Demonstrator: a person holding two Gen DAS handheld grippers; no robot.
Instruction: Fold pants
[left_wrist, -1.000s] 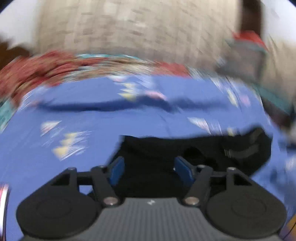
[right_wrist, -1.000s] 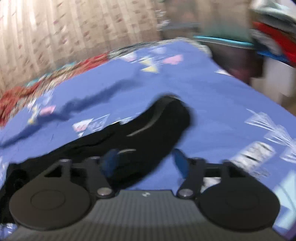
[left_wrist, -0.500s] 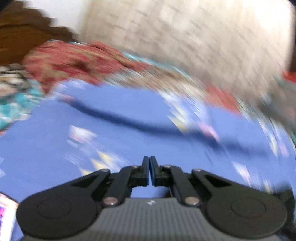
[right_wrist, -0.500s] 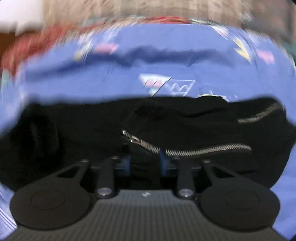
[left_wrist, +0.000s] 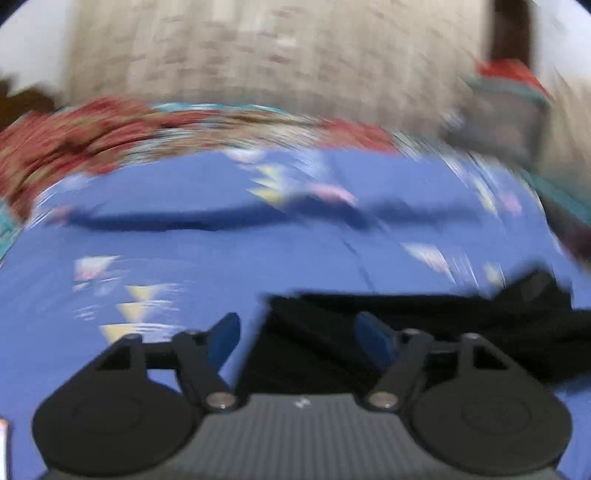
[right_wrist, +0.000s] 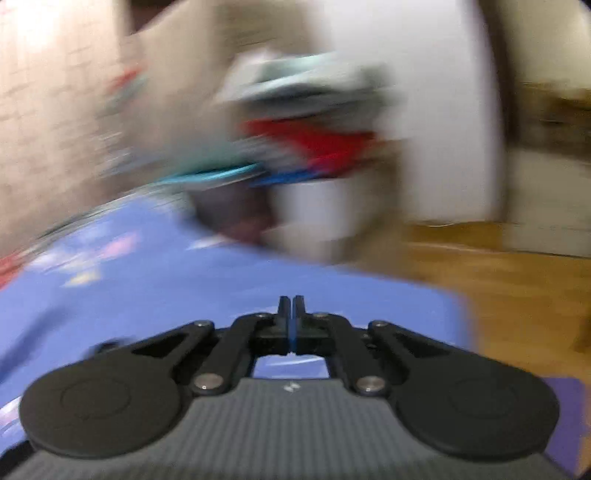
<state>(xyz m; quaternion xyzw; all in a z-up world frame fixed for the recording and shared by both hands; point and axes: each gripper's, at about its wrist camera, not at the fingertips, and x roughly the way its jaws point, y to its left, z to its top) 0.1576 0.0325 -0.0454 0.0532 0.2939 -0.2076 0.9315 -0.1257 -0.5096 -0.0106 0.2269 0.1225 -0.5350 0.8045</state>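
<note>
Black fabric, the pants (left_wrist: 424, 332), is laid on the blue patterned bedsheet (left_wrist: 184, 254) in the left wrist view, spread from the middle of the frame toward the right edge. The sheet is judged to serve as a flat, wide surface on which the garment can be spread and folded.

The left gripper (left_wrist: 299, 332) is presented with its jaws spread apart and nothing between them. One straight edge of the pants lies in the gap between the blue pads (left_wrist: 373, 339); the right-hand pad is over the cloth and the other is over bare sheet. Contact with the cloth cannot be confirmed, since the frame is blurred. This released posture over an edge is judged to suit a pinch of that edge.

The right gripper (right_wrist: 291, 314) is seen with its jaws pressed together and nothing visible between them. It is pointed across a corner of the bedsheet (right_wrist: 147, 288) toward the wooden floor (right_wrist: 517, 288) and a blurred pile of clothing (right_wrist: 306, 122). No part of the pants is shown in this view, so their position relative to this claw cannot be determined.
</note>
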